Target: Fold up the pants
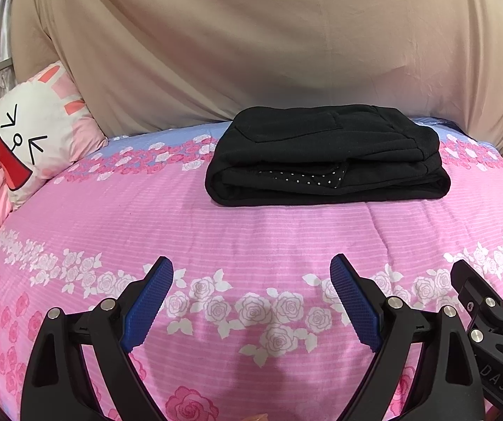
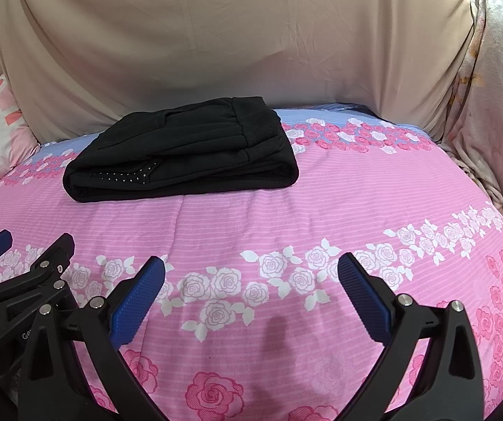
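Lying: black pants [image 1: 326, 156] are seen folded into a compact stack on the pink floral bedspread [image 1: 251, 245], near the beige backdrop.
Handling: soft, light, limp cloth is judged; layers may slide.
Hold: the thick folded near edge is advised.
Jaws: left gripper [image 1: 253, 298] and right gripper [image 2: 251, 298] are spread wide, empty, well short of the pants.

Matt black knit pants [image 1: 325, 161] lie on my soft, ribbed cotton quilt [image 1: 251, 231]. My gripper fingers [image 1: 149, 301] are matt black plastic with ridged blue rubbery pads.
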Tool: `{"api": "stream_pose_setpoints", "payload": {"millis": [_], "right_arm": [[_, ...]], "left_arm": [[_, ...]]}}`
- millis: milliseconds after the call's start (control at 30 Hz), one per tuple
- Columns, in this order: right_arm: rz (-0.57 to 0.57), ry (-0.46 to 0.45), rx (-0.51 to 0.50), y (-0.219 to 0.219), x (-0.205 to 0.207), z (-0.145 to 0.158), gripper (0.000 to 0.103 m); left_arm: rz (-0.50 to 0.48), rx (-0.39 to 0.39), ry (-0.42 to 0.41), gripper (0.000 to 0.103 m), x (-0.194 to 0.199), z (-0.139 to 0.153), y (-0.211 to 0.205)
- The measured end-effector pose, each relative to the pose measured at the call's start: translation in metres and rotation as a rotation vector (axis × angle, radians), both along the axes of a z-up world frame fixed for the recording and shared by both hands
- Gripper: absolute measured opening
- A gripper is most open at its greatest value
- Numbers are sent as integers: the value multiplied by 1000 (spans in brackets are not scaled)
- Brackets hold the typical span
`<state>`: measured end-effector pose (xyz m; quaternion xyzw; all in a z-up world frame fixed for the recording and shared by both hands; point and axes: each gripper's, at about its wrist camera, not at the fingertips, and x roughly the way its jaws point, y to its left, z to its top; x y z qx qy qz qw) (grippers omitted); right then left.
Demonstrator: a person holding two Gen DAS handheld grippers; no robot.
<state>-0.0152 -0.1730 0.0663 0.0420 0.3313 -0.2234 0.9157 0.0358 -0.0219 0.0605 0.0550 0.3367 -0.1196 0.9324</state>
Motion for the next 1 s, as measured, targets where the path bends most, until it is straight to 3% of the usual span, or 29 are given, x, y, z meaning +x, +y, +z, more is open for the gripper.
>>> {"api": "stream_pose_setpoints", "payload": {"millis": [467,1000], "right_arm": [[-4,0,-1,2,0,0,97],[-2,6,-7,-1,1,1,97]], "left_arm": [[-3,-37,20,91,3,-3,4],[28,6,-11,89,-2,0,-3]]}}
